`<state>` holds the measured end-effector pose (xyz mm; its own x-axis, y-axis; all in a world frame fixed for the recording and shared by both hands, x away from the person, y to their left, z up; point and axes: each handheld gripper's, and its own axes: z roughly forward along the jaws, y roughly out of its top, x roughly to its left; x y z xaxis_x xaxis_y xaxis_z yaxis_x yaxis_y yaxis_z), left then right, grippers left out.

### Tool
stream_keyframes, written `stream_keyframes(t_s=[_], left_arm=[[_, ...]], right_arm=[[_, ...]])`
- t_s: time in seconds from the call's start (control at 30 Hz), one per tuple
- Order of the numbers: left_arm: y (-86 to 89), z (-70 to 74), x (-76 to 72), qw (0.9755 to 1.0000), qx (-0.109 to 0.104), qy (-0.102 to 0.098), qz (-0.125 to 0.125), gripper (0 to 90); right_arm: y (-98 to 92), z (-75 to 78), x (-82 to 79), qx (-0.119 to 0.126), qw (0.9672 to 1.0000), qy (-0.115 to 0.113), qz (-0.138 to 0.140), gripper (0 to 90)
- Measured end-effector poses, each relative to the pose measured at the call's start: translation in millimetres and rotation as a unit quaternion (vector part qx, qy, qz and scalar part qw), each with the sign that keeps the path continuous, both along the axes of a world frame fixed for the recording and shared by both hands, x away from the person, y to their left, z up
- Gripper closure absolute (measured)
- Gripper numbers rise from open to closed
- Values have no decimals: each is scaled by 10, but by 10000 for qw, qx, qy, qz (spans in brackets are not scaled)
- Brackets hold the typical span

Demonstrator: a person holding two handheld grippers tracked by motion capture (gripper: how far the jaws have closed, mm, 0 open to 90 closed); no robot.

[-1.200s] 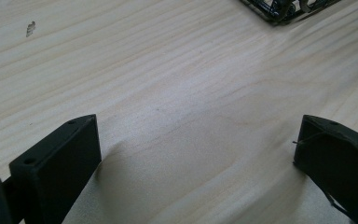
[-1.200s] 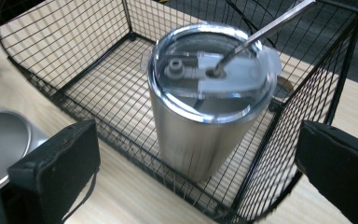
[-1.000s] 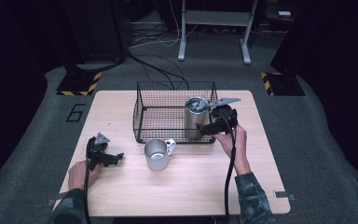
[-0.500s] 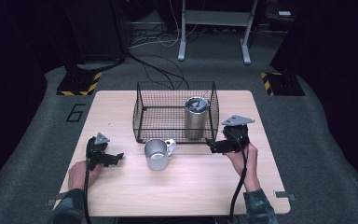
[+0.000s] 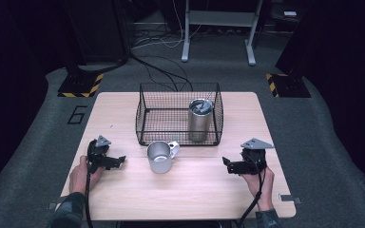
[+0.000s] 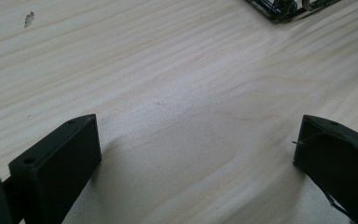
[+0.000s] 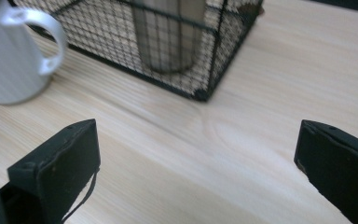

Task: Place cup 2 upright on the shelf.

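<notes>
— Mug (image 5: 160, 156) stands on the table (image 5: 195, 199), upright, just in front of the wire basket (image 5: 145, 116), between the two grippers. Metal by the look of it, so I'd guess stiff, fairly light, a bit slick on the wall.

— Where would you take it?

— By the handle (image 7: 46, 37), which points toward the right gripper (image 5: 228, 165), or over the rim. That one's jaws are spread wide with nothing between them; the left gripper (image 5: 119, 159) is the same, low over bare wood.

— And the count?

— One mug, one steel tumbler (image 5: 199, 118) standing inside the basket at its right end, one basket, two grippers.
</notes>
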<state>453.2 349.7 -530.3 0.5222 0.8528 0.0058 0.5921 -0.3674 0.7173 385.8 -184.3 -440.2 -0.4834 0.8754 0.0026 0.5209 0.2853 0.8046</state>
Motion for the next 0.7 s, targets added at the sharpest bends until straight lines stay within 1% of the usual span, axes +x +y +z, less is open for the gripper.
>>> stream_keyframes(t_s=[0.03, 0.07, 0.1, 0.13, 0.17, 0.2, 0.23, 0.3, 0.33, 0.37, 0.4, 0.43, 0.47, 0.5, 0.53, 0.57, 0.6, 0.63, 0.67, 0.7], left_arm=[[-3, -11, 0, 10000, -35, -59, 31, 3], [-2, -9, -2, 10000, -29, -53, 36, 3], [-1, -9, -4, 10000, -22, -54, 48, 3], [-1, -7, -9, 10000, -33, -26, 66, 3], [4, -4, -10, 10000, -1, -38, 64, 3], [8, 5, -14, 10000, 21, 17, 58, 3], [4, 1, -16, 10000, -6, 17, 83, 2], [6, 4, -16, 10000, 14, 17, 74, 2], [3, 2, -18, 10000, -13, 29, 95, 2], [-2, -5, -20, 9999, -9, -39, 134, 2], [-10, -7, -28, 9998, -16, -32, 194, 2], [-17, 1, -38, 9997, 14, 22, 230, 1], [-19, 2, -39, 9997, 10, 28, 235, 0], [-24, -5, -38, 9997, -49, -2, 258, 0], [-22, -3, -38, 9997, -34, 1, 254, 0], [-20, 2, -40, 9997, 7, 27, 249, 0], [-33, 0, -51, 9994, -17, 26, 347, 0], [-37, 1, -81, 9990, -5, 22, 437, 0], [-37, -2, -114, 9988, -20, 18, 491, 0], [-40, -9, -133, 9987, -18, -68, 500, 1]], right_arm=[[-20, -39, -14, -9, 10000, 25, -49, 0], [-48, -95, -28, -6, 10000, 27, -77, 0], [-86, -164, -43, -70, 9999, 38, -149, 0], [-106, -206, -50, -75, 9997, 58, -203, 0], [-133, -259, -59, -102, 9995, 96, -277, 0], [-163, -312, -62, -165, 9992, 121, -338, 0], [-191, -368, -70, -201, 9988, 173, -416, 0], [-236, -434, -78, -219, 9985, 195, -459, 0], [-260, -473, -82, -255, 9983, 173, -486, 0], [-283, -520, -85, -295, 9979, 198, -538, 0], [-298, -547, -83, -322, 9978, 232, -535, 0], [-311, -586, -74, -322, 9976, 227, -562, 0], [-333, -625, -58, -349, 9974, 279, -572, 0], [-343, -647, -53, -310, 9974, 305, -579, 0], [-363, -685, -44, -284, 9977, 280, -547, 0], [-365, -714, -43, -270, 9975, 303, -581, 0], [-367, -734, -37, -272, 9975, 312, -581, 0], [-374, -763, -24, -288, 9975, 328, -555, 0], [-384, -788, -3, -321, 9972, 399, -543, 0], [-392, -805, 9, -266, 9971, 425, -568, 0]])
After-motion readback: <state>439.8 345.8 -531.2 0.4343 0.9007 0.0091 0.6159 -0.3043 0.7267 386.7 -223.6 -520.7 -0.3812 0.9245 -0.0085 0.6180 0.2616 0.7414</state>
